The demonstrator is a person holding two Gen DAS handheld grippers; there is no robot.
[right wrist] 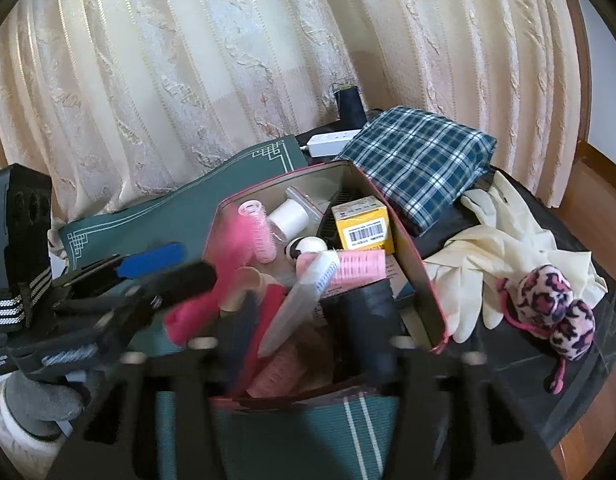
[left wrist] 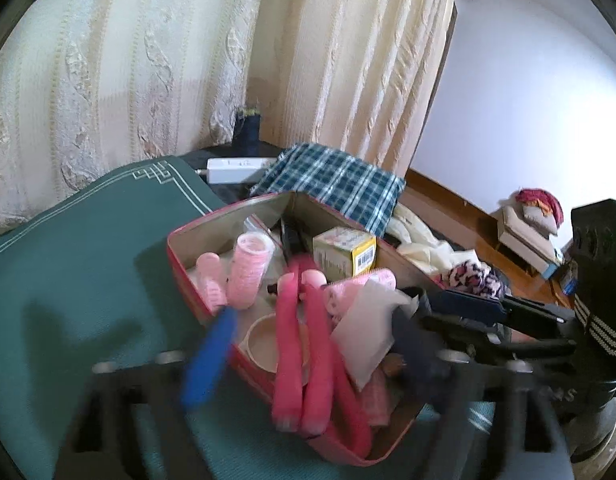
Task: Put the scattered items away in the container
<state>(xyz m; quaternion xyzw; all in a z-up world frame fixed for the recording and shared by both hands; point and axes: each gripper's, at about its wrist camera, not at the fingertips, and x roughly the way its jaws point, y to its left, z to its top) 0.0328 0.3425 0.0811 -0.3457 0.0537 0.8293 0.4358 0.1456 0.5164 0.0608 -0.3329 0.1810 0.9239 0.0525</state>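
Note:
A red box (left wrist: pixel 180 256) (right wrist: pixel 423 272) on green cloth holds pink hair rollers (left wrist: pixel 250 268) (right wrist: pixel 264 232), a yellow carton (left wrist: pixel 347 256) (right wrist: pixel 361 228), pink foam rods (left wrist: pixel 304 344) and a white bottle (right wrist: pixel 290 216). My left gripper (left wrist: pixel 308 348) hovers over the box, jaws wide apart, blue finger (left wrist: pixel 208 360) at the box's left wall. My right gripper (right wrist: pixel 304 320) is over the box with a white flat packet (right wrist: pixel 300 300) (left wrist: pixel 367 332) between its dark fingers (right wrist: pixel 363 320). A leopard scrunchie (right wrist: pixel 551 308) (left wrist: pixel 473 280) and cream rubber gloves (right wrist: pixel 495 248) (left wrist: pixel 419 240) lie right of the box.
A plaid cloth (left wrist: pixel 335 180) (right wrist: pixel 419 156) lies behind the box, with a white power strip (left wrist: pixel 236 168) (right wrist: pixel 331 140) and a dark thread spool (left wrist: pixel 248 128) (right wrist: pixel 349 108) by the curtain. The green mat (left wrist: pixel 88 260) spreads left. A wooden ledge (left wrist: pixel 507 264) lies right.

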